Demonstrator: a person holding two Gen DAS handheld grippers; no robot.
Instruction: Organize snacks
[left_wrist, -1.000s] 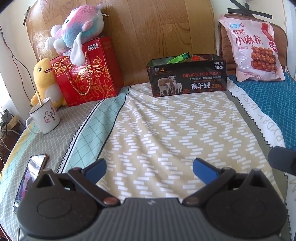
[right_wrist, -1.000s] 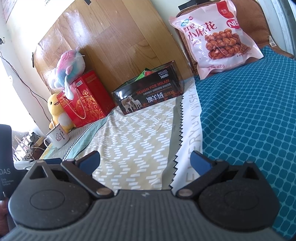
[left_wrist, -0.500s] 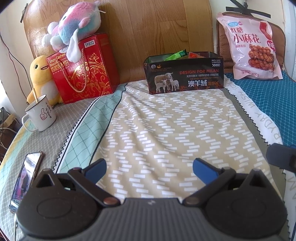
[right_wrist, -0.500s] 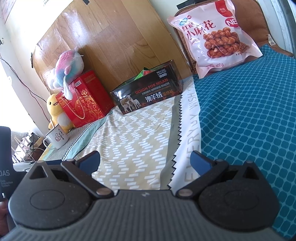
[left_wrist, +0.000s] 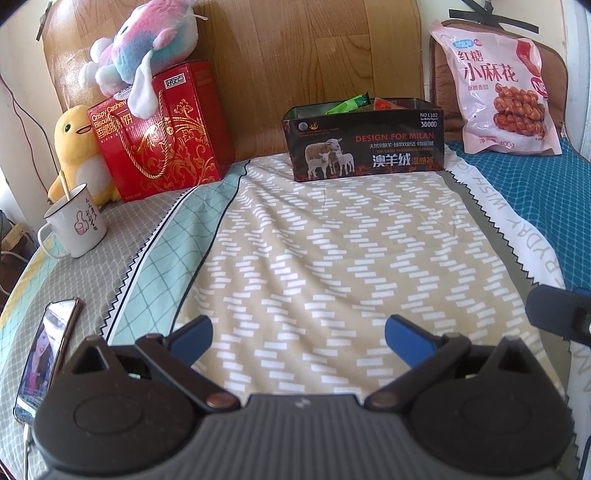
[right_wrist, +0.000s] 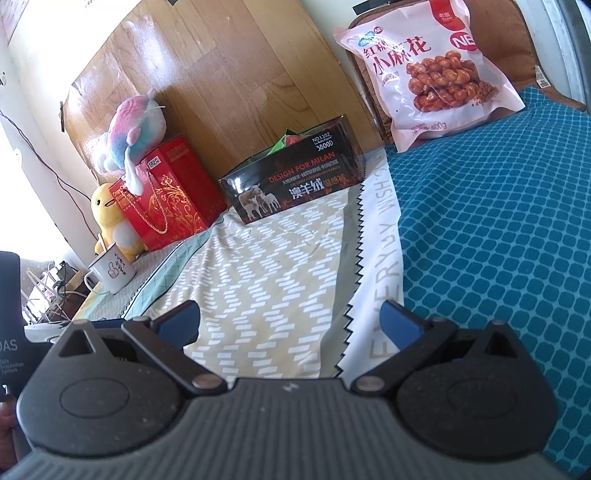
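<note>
Tongs on the left (left_wrist: 297, 332) are hanging spread apart and empty over the beige zigzag-patterned bedsheet (left_wrist: 332, 258). Ahead, the black rectangular tin box printed with sheep (left_wrist: 364, 142) is sitting against the wooden headboard (left_wrist: 295, 55), green and red packets (left_wrist: 349, 105) poking out of its open top. Right of it, the big pink plastic bag of fried dough twists (left_wrist: 498, 88) is leaning upright (probably crinkly, light and crushable, so gripping the top seam seems safest).

From the right wrist, the right tongs (right_wrist: 291, 323) are likewise gaping wide, holding nothing, and the pink bag (right_wrist: 424, 70) is resting on the teal patterned cover (right_wrist: 498, 240), well apart from them.
</note>
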